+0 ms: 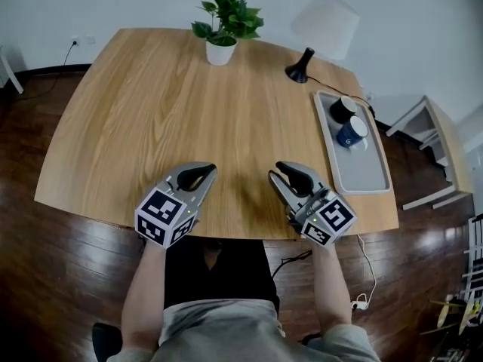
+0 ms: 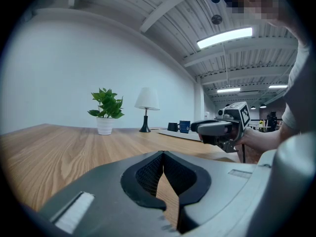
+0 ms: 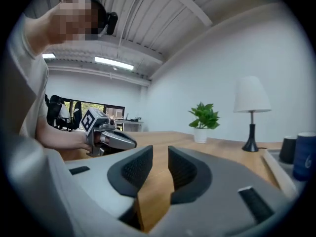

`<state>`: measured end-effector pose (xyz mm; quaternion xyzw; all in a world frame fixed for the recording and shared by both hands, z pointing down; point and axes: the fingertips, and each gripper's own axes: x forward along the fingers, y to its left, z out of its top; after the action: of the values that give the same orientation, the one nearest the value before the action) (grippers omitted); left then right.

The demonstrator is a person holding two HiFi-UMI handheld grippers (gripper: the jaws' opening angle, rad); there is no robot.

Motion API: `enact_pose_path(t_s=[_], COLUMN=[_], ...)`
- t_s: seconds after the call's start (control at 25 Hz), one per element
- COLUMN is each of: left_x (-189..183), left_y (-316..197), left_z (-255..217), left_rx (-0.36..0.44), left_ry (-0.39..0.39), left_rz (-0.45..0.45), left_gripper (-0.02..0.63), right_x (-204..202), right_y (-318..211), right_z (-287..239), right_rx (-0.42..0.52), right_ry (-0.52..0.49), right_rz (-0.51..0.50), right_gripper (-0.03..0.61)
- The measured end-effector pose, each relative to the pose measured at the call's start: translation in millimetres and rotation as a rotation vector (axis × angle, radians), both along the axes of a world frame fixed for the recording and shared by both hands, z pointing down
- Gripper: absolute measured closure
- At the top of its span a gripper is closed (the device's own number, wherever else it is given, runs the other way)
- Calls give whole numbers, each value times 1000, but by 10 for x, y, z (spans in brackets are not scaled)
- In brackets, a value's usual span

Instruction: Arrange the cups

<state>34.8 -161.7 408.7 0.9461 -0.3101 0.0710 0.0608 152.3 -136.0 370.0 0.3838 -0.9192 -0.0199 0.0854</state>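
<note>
Two cups: where do they sit in the head view?

Both stand on the grey tray at the right edge of the table. The black cup is at the far end and the blue cup is just beside it, nearer the person. I cannot tell whether they touch. The rest of the tray is bare. The left gripper and right gripper hover over the near edge, well apart from the tray.

What does the left gripper view show?

Its pads meet at the tips with only wood showing beneath, so it is closed on nothing. Beyond it the right gripper points across the picture. The cups stand small behind that, near the lamp and the potted plant.

And the right gripper view?

Its jaws are drawn almost together, with only a thin slit between them and nothing in it. Both cups are at the far right of the picture, off the line of the jaws.

So which step is this?

I judge it the very start, since neither cup is touched and both grippers are empty. The right gripper is nearer the tray, so it is probably the one to go next. It would need to swing toward a cup, spread its jaws wider than the rim or handle, and close gently. The cups stand close together, so the approach should avoid knocking the neighbour.
</note>
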Motion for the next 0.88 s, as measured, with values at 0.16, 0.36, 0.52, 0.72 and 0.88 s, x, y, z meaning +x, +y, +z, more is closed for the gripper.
enact_pose_path(t_s=[0.16,0.36,0.52,0.72,0.88], left_x=[28,14,0,-2,1], left_y=[21,48,41,41,48], left_z=[24,15,-1,0,-2], left_rx=[-2,-5,-2,-2,-2], left_ry=[3,-1,-1,-2,-4], left_rz=[14,16,15,15,15], left_gripper=[603,603,603,603,603], right_x=[-480,-664,-703,-709,-724], right_y=[-15,3,-21,-48,-34], right_z=[180,295,337,389,376], right_rx=[-24,-103,-137,-171,-165], right_ry=[-13,-64,-58,-48,-49], right_rz=[-42,-22,-4,6,10], right_gripper=[483,485,486,486,486])
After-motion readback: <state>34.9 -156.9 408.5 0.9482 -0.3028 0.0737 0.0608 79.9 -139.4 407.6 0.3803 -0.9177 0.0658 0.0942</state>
